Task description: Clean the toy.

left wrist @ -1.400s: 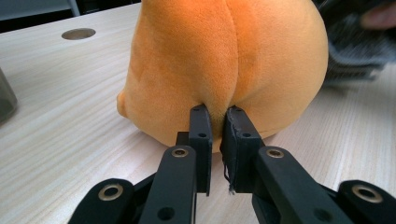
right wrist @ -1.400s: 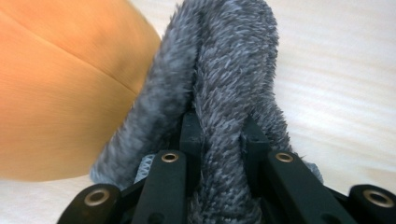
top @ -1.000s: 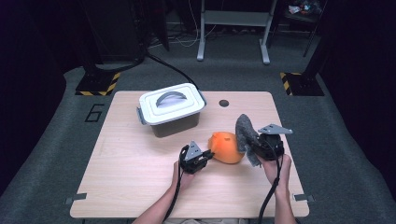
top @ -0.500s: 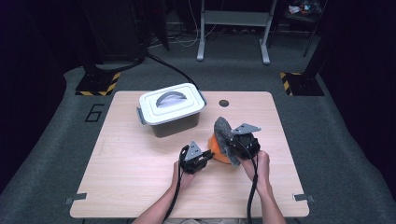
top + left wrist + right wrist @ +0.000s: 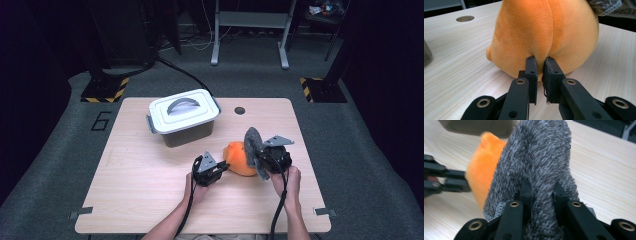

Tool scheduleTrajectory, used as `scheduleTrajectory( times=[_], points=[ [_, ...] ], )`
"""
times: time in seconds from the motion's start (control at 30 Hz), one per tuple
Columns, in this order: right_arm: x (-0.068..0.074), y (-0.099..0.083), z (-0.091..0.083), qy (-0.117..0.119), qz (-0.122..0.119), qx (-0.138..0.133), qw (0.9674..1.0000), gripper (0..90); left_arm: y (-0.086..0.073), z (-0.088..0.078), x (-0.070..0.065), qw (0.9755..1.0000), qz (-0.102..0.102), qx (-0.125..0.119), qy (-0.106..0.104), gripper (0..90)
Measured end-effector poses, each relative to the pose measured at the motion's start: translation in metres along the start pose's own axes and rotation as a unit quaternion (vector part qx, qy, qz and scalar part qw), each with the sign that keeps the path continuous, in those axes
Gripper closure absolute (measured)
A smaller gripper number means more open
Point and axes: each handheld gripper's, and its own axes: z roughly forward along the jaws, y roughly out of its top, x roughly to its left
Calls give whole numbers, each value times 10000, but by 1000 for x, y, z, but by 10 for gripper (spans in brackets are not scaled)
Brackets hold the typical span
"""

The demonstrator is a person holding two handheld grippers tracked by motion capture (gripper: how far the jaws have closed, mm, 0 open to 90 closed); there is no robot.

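Observation:
An orange plush toy [image 5: 238, 159] lies on the wooden table [image 5: 140, 190], right of centre. My left gripper [image 5: 220, 167] lies low at the plush's left side, shut on a pinched fold of the orange plush toy [image 5: 544, 32]; its jaws [image 5: 540, 61] nearly meet around the fabric. My right gripper [image 5: 264, 156] is shut on a grey fuzzy cloth [image 5: 253, 145], which stands up against the plush's right side. In the right gripper view the cloth [image 5: 541, 152] bulges between the jaws [image 5: 541, 187], with the plush [image 5: 484, 157] behind it.
A white lidded box [image 5: 182, 117] with a grey handle stands at the back left of the plush. A small round hole [image 5: 240, 110] marks the table's far edge. Bare wood lies on the table's left and front parts.
My right gripper swept the grey cloth left over the plush, then drew back right and a little lower. The left gripper kept still, holding the plush.

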Motion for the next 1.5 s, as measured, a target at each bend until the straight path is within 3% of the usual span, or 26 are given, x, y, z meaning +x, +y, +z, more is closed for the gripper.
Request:
scheduleTrajectory(
  times=[0.23,0.47,0.7,0.93,1.13,1.3,1.4,1.5],
  points=[
    [-18,-20,7,-181,325,191,9991,756,0,0,0,10000,-2,0,0,822],
    [-33,-39,27,-103,691,551,9960,756,0,0,0,10000,-6,-1,0,821],
    [-42,-53,44,-16,825,793,9934,756,0,1,0,10000,-8,-40,42,821],
    [-50,-52,26,3,986,512,9938,758,0,0,0,10000,-36,-22,17,820],
    [-50,-38,-5,-30,800,39,9968,758,0,0,0,10000,-36,-24,15,820],
    [-36,-20,-24,200,599,-333,9974,757,0,0,0,10000,-34,-30,11,819],
    [-21,-10,-27,357,387,-322,9981,757,0,0,0,10000,-32,-32,7,817],
    [-6,-5,-17,437,114,-134,9989,757,0,-1,1,10000,-24,-7,-10,813]
  ],
)
